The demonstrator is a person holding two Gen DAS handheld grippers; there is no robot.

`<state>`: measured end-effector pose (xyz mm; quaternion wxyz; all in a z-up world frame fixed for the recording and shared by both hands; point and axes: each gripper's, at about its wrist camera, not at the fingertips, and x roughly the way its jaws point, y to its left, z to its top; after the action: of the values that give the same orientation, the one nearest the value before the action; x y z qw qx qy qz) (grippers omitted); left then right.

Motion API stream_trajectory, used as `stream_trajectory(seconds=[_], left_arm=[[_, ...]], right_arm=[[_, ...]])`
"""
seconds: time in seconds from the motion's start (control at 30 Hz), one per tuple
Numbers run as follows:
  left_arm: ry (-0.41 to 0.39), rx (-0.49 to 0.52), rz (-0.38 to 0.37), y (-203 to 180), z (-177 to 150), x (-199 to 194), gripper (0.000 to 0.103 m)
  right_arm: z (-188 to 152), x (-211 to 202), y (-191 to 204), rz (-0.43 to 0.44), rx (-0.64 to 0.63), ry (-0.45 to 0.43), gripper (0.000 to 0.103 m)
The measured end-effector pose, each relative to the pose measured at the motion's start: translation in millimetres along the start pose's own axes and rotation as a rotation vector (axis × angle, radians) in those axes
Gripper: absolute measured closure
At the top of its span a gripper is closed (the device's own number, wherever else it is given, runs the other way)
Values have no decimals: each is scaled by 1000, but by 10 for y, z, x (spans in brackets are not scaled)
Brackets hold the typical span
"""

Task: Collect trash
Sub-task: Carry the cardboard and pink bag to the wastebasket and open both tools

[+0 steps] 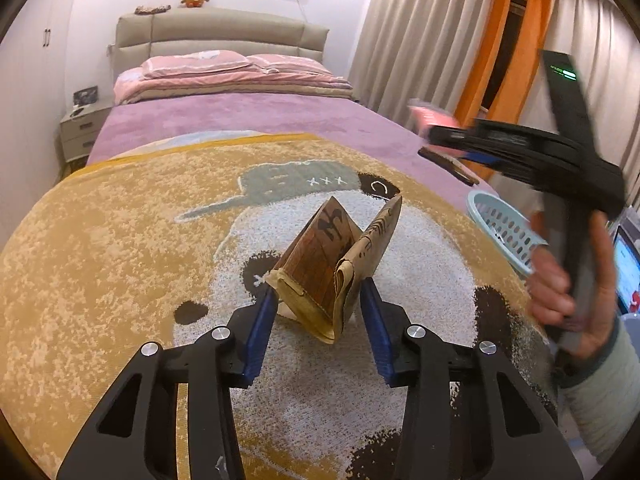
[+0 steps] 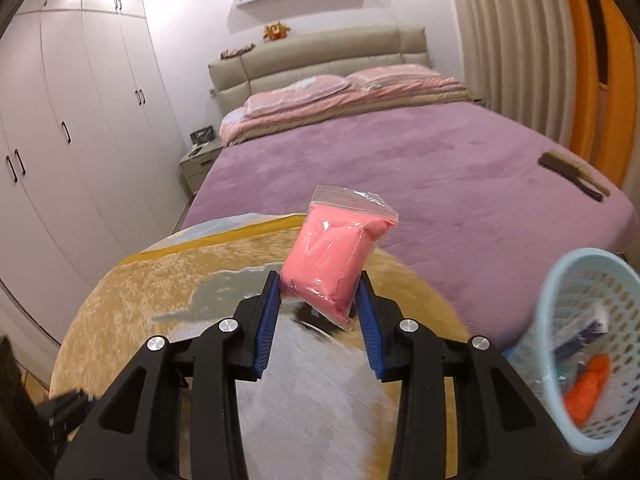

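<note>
A folded brown paper bag (image 1: 320, 264) with dark print stands tilted on the panda blanket (image 1: 120, 260). My left gripper (image 1: 318, 292) is shut on its lower end, both blue pads against the paper. My right gripper (image 2: 318, 280) is shut on a clear zip bag of pink stuff (image 2: 332, 256), held up above the blanket. In the left wrist view that gripper (image 1: 436, 136) shows blurred at the right, with the pink bag (image 1: 430, 116) at its tip and a person's hand (image 1: 560, 292) on its handle. A pale blue perforated basket (image 2: 580, 254) at the bed's right edge holds several scraps, one orange.
The blanket lies on a purple bed (image 2: 400, 160) with pink pillows at the headboard. A dark brush (image 2: 572, 176) lies near the bed's right edge. White wardrobes (image 2: 80, 120) and a nightstand (image 1: 80, 128) stand left; curtains hang right.
</note>
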<state>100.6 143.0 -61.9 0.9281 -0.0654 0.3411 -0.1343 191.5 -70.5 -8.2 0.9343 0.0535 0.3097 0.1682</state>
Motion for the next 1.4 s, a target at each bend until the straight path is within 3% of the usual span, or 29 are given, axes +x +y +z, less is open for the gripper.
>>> stream_trajectory(seconds=[0.23, 0.5, 0.77, 1.07, 1.4], left_arm=[[-10, 49, -32, -394, 161, -67, 65], [-19, 156, -90, -1129, 369, -7, 68], [2, 155, -157, -1559, 454, 178, 68], [-34, 160, -225, -1935, 728, 242, 68], [-15, 208, -304, -2582, 1001, 737, 68]], right_arm=[[-30, -626, -515, -38, 44, -80, 68], [-9, -1124, -1034, -88, 93, -146, 68], [-124, -1300, -1519, -127, 164, -147, 68], [-209, -1436, -2026, -167, 260, -161, 68], [-288, -1495, -2555, -209, 364, -127, 68]])
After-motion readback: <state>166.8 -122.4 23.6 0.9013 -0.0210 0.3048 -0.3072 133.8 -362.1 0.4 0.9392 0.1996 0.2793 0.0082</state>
